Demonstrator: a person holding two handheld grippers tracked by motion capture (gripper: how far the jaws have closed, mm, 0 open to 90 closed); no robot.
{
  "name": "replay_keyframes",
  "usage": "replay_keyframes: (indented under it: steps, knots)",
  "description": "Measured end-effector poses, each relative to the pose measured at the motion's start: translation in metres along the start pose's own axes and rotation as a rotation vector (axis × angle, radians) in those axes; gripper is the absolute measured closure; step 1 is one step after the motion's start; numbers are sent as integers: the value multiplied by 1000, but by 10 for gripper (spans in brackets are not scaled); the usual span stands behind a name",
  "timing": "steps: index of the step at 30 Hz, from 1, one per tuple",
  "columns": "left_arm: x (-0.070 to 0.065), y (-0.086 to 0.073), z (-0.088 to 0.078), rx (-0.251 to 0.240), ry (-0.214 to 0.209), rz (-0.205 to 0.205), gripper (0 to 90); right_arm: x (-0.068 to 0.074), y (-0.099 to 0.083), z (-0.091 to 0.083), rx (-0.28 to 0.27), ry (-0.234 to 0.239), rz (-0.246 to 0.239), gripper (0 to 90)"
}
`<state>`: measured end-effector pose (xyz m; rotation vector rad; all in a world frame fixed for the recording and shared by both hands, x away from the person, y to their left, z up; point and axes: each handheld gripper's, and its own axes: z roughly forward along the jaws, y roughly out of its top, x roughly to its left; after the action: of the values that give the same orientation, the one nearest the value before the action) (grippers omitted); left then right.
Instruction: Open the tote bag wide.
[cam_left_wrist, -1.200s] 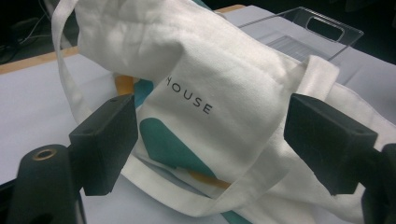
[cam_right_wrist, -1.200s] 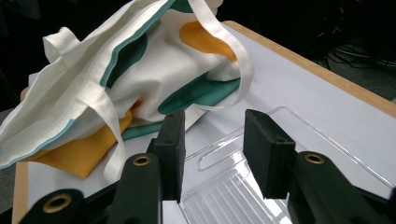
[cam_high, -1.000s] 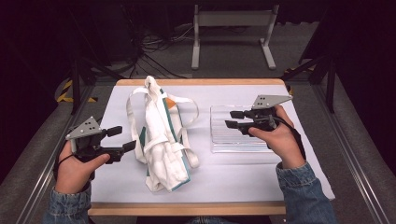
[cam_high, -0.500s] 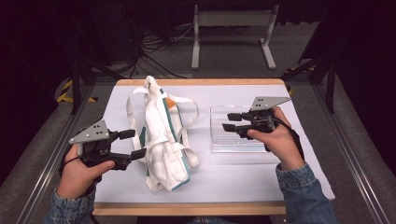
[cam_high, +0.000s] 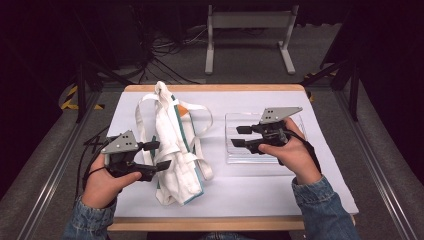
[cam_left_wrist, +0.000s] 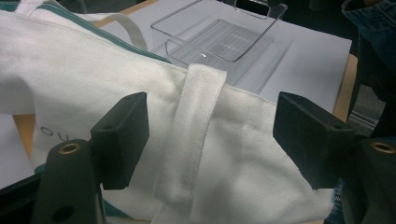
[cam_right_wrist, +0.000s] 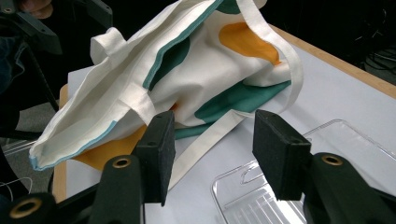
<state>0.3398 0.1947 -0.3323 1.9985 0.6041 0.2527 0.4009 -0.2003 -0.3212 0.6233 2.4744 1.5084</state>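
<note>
Black jaws of left gripper (cam_high: 152, 155) stand apart, empty, now at near edge of canvas tote (cam_high: 175, 145); a second ago we held it farther left. Strap (cam_left_wrist: 189, 140) sits between them: grasp likely next. Right gripper (cam_high: 241, 136) unclosed over clear tray (cam_high: 235, 156), barely shifted.

light: bright on the white table (cam_high: 260, 185), dark surroundings | shadows: soft, faint | glare: mild on clear tray (cam_left_wrist: 219, 35) | focus: nearest black jaws slightly soft
</note>
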Motion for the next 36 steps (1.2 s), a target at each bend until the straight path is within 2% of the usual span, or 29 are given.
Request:
replay_keyframes:
  steps: [5, 7, 10, 11, 12, 13, 16, 24, 36]
  knots:
    - [2, -2, 6, -20, -7, -3, 333, 2, 0, 5, 5, 19, -3, 485]
    - [2, -2, 7, -21, -12, 0, 381, 2, 0, 7, -6, 47, 7, 486]
    - [2, -2, 7, -6, -12, 16, 531, 5, 1, 12, -12, 65, -1, 481]
    - [2, -2, 7, -6, -12, 16, 614, 5, 1, 12, -12, 65, -1, 481]
    - [2, -3, 6, 3, -12, 11, 614, 7, 1, 14, -13, 72, -7, 477]
    - [2, -3, 4, -1, -15, 3, 734, 9, 1, 16, -15, 81, -10, 476]
    - [3, -3, 1, -21, -39, -15, 837, 11, 1, 20, -23, 87, -23, 478]
    - [1, -2, -5, -50, -49, -19, 856, 18, 1, 37, -26, 98, -43, 485]
    - [1, -2, -9, -76, -62, -24, 858, 31, -8, 75, 56, 133, -80, 487]
